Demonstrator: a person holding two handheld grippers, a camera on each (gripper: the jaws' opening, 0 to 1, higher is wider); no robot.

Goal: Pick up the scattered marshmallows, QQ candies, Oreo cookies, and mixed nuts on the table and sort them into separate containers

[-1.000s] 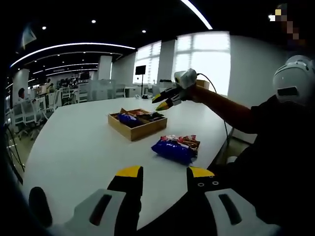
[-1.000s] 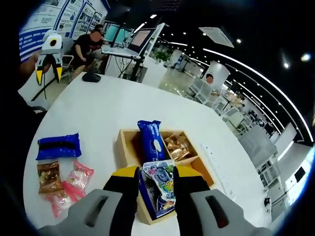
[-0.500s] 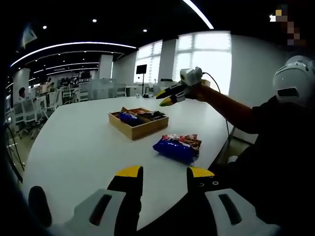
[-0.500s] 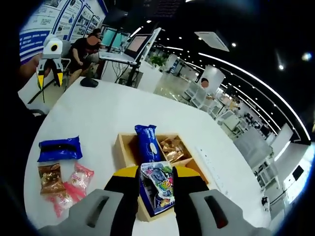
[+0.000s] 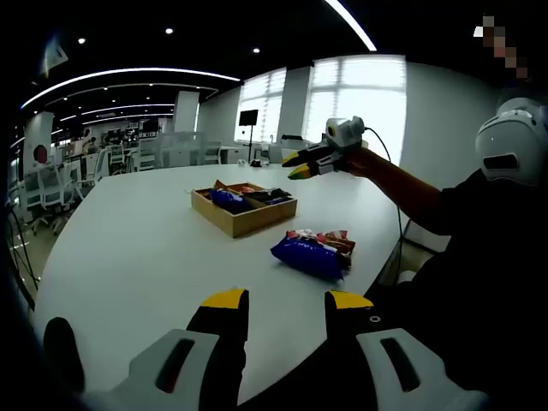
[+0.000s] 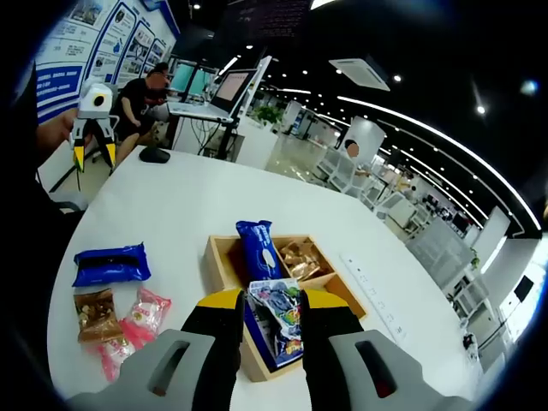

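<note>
Three loose packets [image 6: 116, 321] lie beside the wooden tray [image 6: 221, 261]; right gripper [image 6: 265, 310] jaws clamp a candy packet [image 6: 278, 318], left gripper [image 5: 287, 301] jaws gape empty

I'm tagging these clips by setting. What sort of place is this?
Probably a large open-plan office or lab: a big white table, a person at a desk with monitors, wall posters, and rows of desks and chairs under strip lights.

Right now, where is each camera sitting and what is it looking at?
Left gripper view: rides low at the table edge, looking across the white table at the wooden tray; its own open jaws and the person's dark sleeve show.
Right gripper view: rides high above the wooden tray, looking down; its jaws clamp a colorful packet.
Shared: tray, blue packet, table, each other's gripper.
</note>
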